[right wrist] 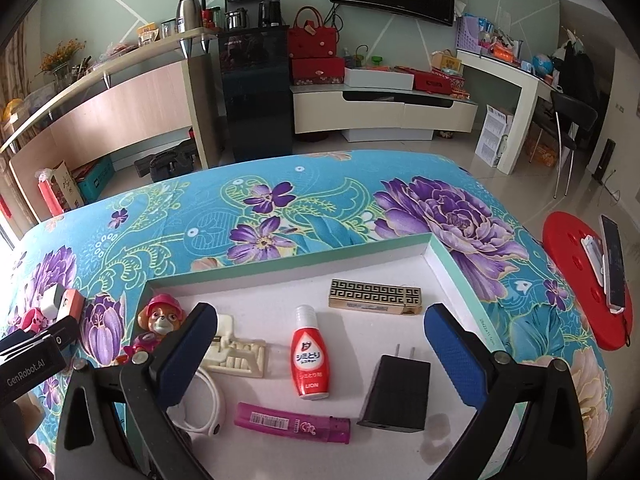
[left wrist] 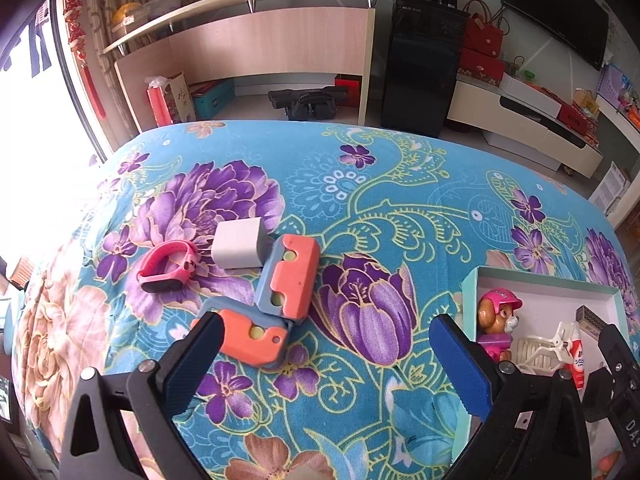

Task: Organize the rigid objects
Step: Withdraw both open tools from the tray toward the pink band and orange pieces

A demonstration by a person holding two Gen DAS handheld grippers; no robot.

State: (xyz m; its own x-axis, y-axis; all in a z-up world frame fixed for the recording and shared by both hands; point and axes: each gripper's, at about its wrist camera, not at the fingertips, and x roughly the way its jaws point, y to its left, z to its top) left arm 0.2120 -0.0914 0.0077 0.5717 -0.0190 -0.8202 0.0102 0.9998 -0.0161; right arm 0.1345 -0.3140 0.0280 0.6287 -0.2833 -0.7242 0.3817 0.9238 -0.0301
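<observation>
A shallow white tray (right wrist: 436, 258) with a mint-green rim sits on a bench draped in a blue cloth (left wrist: 360, 200) printed with purple flowers. It is the landmark here.

Inside the tray lie seven sorted items: one pink-helmeted toy puppy (right wrist: 158, 320) in the near-left corner, one cream plastic clip (right wrist: 236, 354) beside it, one white cable loop (right wrist: 208, 404), one red stain-remover bottle (right wrist: 310, 354) at the centre, one gold patterned box (right wrist: 374, 298) toward the far wall, one black plug adapter (right wrist: 394, 394), and one magenta lighter (right wrist: 292, 424) nearest the front.

To the left of the tray, out on the cloth, four things wait: two orange-and-blue sliding toys (left wrist: 290, 278), touching each other, one white cube charger (left wrist: 238, 246) against the farther toy, and one pink smartwatch (left wrist: 166, 266) farthest from the tray.

The right hand-held gripper (right wrist: 320, 330) hovers over the tray's middle, spread as wide as it goes, holding nothing. The left hand-held gripper (left wrist: 326, 338) hangs over the cloth just left of the tray, also wide and empty, its left finger (left wrist: 200, 354) overlapping the nearer orange toy.

Likely trouble: the waiting pieces are bunched, so closing on one toy could drag its neighbour or knock the charger. The soft cloth may bunch up. The tray is filling, so a careless drop could topple the puppy or land on the bottle.
</observation>
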